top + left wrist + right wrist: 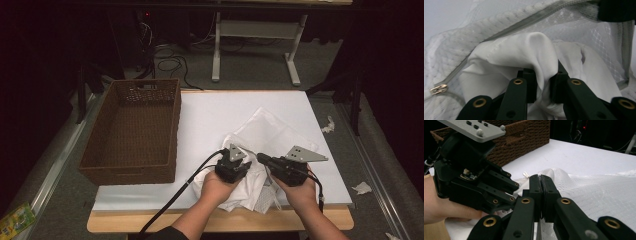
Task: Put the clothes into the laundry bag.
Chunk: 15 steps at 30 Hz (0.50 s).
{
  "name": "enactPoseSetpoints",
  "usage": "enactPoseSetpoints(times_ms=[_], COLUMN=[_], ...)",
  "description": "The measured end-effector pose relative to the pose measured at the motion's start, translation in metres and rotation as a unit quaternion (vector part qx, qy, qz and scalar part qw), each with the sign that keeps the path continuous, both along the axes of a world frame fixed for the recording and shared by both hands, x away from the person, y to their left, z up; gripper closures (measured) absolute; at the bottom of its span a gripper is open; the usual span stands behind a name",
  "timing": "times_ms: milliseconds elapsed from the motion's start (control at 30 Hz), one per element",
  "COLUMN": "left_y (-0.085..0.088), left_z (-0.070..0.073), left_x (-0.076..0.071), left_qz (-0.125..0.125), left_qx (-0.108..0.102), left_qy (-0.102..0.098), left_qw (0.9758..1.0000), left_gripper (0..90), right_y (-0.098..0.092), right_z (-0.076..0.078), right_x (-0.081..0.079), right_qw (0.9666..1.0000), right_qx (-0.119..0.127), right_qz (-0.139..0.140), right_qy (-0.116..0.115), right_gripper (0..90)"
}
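Mesh bag (pixel 272 137) lies on the white sheet (pixel 220 117) covering the table (pixel 220 220), right of centre at the near edge, partly bunched under both grippers. Zipper (pixel 524 23) runs diagonally across the bag in the left gripper view, brass pull (pixel 438 89) at the lower left.

Left gripper (pixel 542 86): jaws clamped on a fold of smooth white cloth (pixel 524 52) that sits at the bag's zippered opening. In the high view the left gripper (pixel 231 165) is over the near-left part of the bundle, left hand (pixel 217 187) behind it.

Right gripper (pixel 540 195): jaws pressed together on the edge of the mesh, right beside the left gripper's fingers. High view puts the right gripper (pixel 262 160) just right of the left one, right hand (pixel 300 192) at the table's near edge.

Wicker basket (pixel 132 132) stands on the table's left side, well apart from the bag; nothing visible inside. Scraps of white paper (pixel 362 188) lie on the floor to the right.
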State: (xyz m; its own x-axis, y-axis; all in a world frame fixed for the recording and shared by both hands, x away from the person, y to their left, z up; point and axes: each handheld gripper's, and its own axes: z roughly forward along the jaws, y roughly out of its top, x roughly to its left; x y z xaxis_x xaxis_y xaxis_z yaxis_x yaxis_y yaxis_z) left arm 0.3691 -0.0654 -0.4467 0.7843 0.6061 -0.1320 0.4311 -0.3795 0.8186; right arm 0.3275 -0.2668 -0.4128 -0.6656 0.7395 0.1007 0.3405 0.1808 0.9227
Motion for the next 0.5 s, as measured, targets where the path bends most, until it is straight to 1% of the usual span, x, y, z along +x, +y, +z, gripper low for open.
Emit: enactPoseSetpoints(times_ms=[33, 67, 100, 133, 167, 200, 267, 333, 367, 400, 433, 467, 500], left_y=[-0.003, -0.003, -0.008, -0.01, -0.011, -0.011, -0.009, -0.005, -0.001, 0.004, 0.009, 0.009, 0.018], left_z=[0.001, 0.001, 0.003, 0.002, 0.002, 0.003, 0.004, 0.004, 0.004, 0.004, 0.004, 0.004, 0.007], left_x=[-0.002, -0.002, -0.006, -0.007, -0.007, -0.006, -0.001, 0.007, 0.012, 0.016, 0.018, 0.018, 0.012], left_qz=[-0.007, -0.007, -0.02, -0.025, -0.025, -0.02, -0.006, 0.014, 0.03, 0.044, 0.053, 0.053, 0.057], left_qx=[-0.001, -0.001, 0.0, 0.003, 0.005, 0.007, 0.008, 0.02, 0.017, 0.007, -0.011, -0.011, -0.036], left_qy=[-0.002, -0.002, -0.005, -0.004, -0.005, -0.008, -0.012, -0.03, -0.023, -0.012, 0.0, 0.0, -0.001], left_qw=[1.0, 1.0, 0.9998, 0.9997, 0.9997, 0.9997, 0.9999, 0.9992, 0.9992, 0.9989, 0.9985, 0.9985, 0.9978], left_gripper=[78.6, 78.8, 78.9, 78.9, 78.8, 78.7, 77.1, 73.2, 68.7, 61.3, 55.5, 50.6, 43.3], right_y=[0.0, 0.0, 0.0, 0.0, 0.0, 0.0, 0.0, 0.001, 0.001, 0.001, 0.001, 0.0, 0.0], right_z=[0.0, 0.0, 0.0, 0.0, 0.001, 0.001, 0.001, 0.003, 0.003, 0.003, 0.003, 0.003, 0.002], right_x=[0.0, 0.0, 0.0, 0.0, 0.0, 0.0, -0.001, -0.003, -0.003, -0.004, -0.003, -0.003, -0.002], right_qw=[1.0, 1.0, 1.0, 1.0, 1.0, 1.0, 0.9999, 0.9998, 0.9998, 0.9998, 0.9999, 0.9999, 0.9999], right_qx=[0.001, 0.001, 0.001, 0.002, 0.002, 0.003, 0.014, 0.016, 0.014, 0.014, 0.013, 0.012, 0.012], right_qz=[0.0, 0.0, -0.001, -0.002, -0.001, 0.0, 0.006, 0.01, 0.01, 0.011, 0.009, 0.009, 0.008], right_qy=[0.001, 0.0, 0.0, 0.0, -0.002, -0.001, 0.001, -0.002, -0.006, -0.006, -0.006, -0.004, -0.004], right_gripper=[89.2, 89.2, 89.2, 89.2, 89.3, 89.3, 89.3, 89.3, 89.3, 89.3, 89.3, 89.3, 89.3])
